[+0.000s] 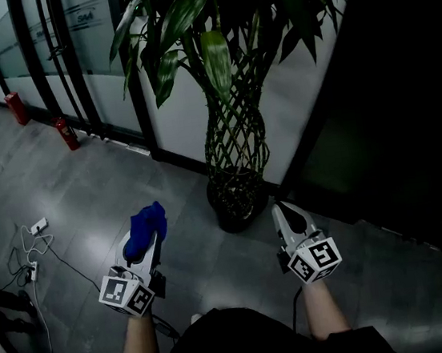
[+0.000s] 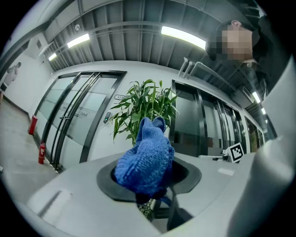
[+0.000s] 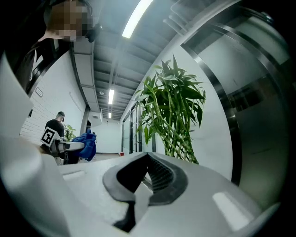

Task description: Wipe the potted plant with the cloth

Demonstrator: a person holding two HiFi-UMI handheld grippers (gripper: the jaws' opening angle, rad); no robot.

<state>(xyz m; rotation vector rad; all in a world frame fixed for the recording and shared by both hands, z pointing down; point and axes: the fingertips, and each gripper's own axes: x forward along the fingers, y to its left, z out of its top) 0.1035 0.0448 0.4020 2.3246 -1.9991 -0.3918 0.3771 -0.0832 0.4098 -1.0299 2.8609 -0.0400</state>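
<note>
Lower left, the left gripper (image 1: 144, 250) clamps a blue knitted cloth (image 1: 147, 224). The right gripper (image 1: 284, 210) — closed, empty — sits near the green braided-stem potted plant (image 1: 234, 142).

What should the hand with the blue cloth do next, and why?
Probably lift the left hand-held gripper up and forward toward the leaves of the potted plant. Its jaws are shut on the blue cloth, but it sits low and apart from the plant, so the cloth touches no leaf yet. The right hand-held gripper is shut and empty.
</note>
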